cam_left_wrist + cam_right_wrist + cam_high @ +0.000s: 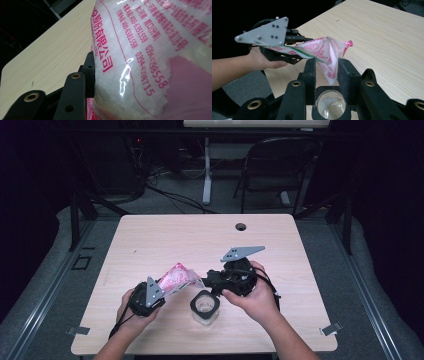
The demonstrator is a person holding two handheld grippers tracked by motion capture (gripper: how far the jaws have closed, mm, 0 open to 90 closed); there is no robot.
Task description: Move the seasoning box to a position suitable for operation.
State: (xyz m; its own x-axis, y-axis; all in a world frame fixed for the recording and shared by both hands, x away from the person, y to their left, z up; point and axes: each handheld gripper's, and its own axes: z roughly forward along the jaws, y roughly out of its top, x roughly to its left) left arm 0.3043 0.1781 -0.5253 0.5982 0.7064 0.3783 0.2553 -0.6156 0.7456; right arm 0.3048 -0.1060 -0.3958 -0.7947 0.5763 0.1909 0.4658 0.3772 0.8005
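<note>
A clear plastic bag [176, 277] with pink print, holding white granules [117, 100], is held up over the table's front. My left gripper [167, 288] is shut on its lower end; one black finger [88, 72] presses its side. A glass jar [205, 306] with a black rim stands on the table under the bag's free end. My right gripper [327, 67] hovers over the jar [330, 105]. The bag's hanging corner [332, 75] sits loose between its jaws, which stand apart. The left gripper [297, 47] shows beyond, gripping the bag [322, 50].
The light wooden table [200, 235] has a cable hole [241, 226] near its far edge. A dark folding chair [277, 165] and a white table leg [206, 170] stand behind it. Cables trail on the grey floor.
</note>
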